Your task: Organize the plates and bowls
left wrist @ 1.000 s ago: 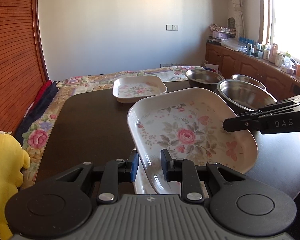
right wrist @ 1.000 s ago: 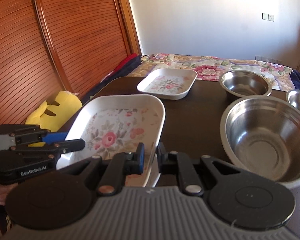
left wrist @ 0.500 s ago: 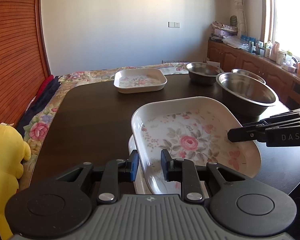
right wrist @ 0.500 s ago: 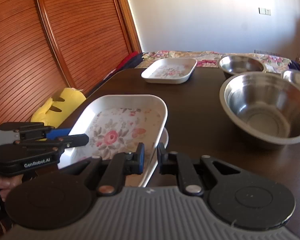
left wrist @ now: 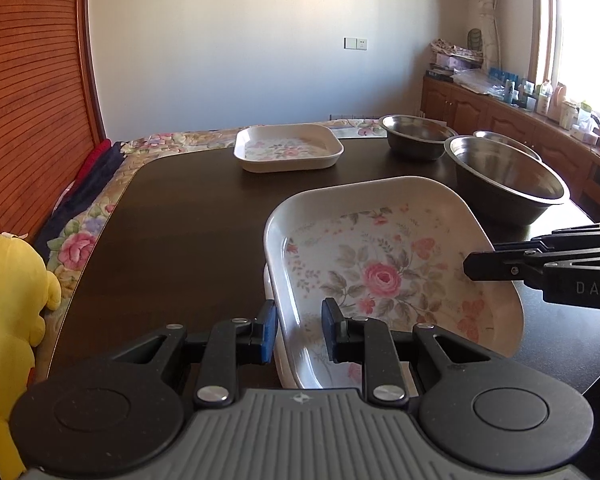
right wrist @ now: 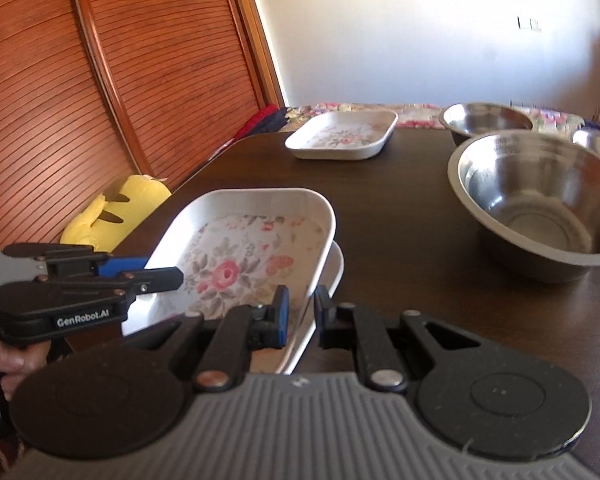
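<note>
Two grippers pinch one floral plate (left wrist: 384,276) from opposite sides, nearest of all on the dark table (left wrist: 188,216). The left gripper (left wrist: 299,330) has its fingers closed on the plate's rim at about 7 o'clock in its own view, blue pad outside, black pad inside. The right gripper (right wrist: 300,316) clamps the opposite rim, seen at 6 o'clock in its own view and entering the left view at 3 o'clock. The held plate is tilted, and directly beneath it the edge of a second white plate (right wrist: 334,268) shows; whether the two touch cannot be told. A hand (right wrist: 4,356) grips the left tool's handle at 8 o'clock of the right view.

Farther on, at 2 o'clock of the left view, stands a large steel bowl (left wrist: 508,182) on the table, with a smaller steel bowl (left wrist: 418,136) behind it and a third bowl (left wrist: 504,142) partly hidden at its side. At 12 o'clock, near the table's far edge, lies another floral plate (left wrist: 288,152), flat and well apart from the held one. Off the table at 9 o'clock sits a yellow plush toy (left wrist: 8,304) beside a flowered bedspread (left wrist: 80,240).
</note>
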A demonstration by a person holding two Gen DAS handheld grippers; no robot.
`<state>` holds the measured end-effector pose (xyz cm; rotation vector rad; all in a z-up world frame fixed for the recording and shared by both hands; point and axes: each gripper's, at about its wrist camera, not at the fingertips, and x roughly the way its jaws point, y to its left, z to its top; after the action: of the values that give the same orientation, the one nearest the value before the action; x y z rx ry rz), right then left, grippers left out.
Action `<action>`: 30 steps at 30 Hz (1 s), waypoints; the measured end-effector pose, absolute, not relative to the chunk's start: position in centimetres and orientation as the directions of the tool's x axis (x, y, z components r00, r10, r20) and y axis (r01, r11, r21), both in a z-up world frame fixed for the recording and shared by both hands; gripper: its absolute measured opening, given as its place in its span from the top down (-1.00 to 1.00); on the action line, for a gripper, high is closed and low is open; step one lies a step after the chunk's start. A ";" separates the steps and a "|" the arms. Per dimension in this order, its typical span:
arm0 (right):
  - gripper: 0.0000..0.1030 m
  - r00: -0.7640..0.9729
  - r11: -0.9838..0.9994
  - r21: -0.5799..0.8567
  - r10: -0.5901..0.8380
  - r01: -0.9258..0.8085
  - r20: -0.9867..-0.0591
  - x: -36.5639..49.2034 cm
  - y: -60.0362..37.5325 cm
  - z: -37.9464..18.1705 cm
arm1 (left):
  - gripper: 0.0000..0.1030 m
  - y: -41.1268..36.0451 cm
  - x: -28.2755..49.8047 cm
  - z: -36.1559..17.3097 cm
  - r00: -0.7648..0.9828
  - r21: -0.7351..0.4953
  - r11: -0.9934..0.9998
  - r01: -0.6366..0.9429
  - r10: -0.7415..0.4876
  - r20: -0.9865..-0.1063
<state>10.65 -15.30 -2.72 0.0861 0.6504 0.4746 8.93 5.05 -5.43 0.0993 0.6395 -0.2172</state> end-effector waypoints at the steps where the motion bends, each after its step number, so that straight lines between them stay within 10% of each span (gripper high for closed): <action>1: 0.71 0.703 0.891 0.209 0.447 -0.403 -0.553 10.5 -15.1 -2.7 | 0.51 5.0 8.9 -5.5 0.783 0.030 0.973 0.230 -0.167 -0.599; 18: 0.65 0.761 0.909 0.141 0.406 -0.392 -0.505 9.6 -14.3 -4.4 | 0.47 5.7 9.2 -6.2 0.790 0.024 0.976 0.218 -0.162 -0.591; 30: 0.65 0.794 0.911 0.153 0.410 -0.384 -0.448 8.7 -15.2 -4.0 | -0.71 6.3 8.8 -5.7 0.831 0.043 0.986 0.161 -0.113 -0.544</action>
<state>8.74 -15.17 -3.98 0.0553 0.4939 0.4268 8.81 6.28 -5.75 0.0882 0.5715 -0.1455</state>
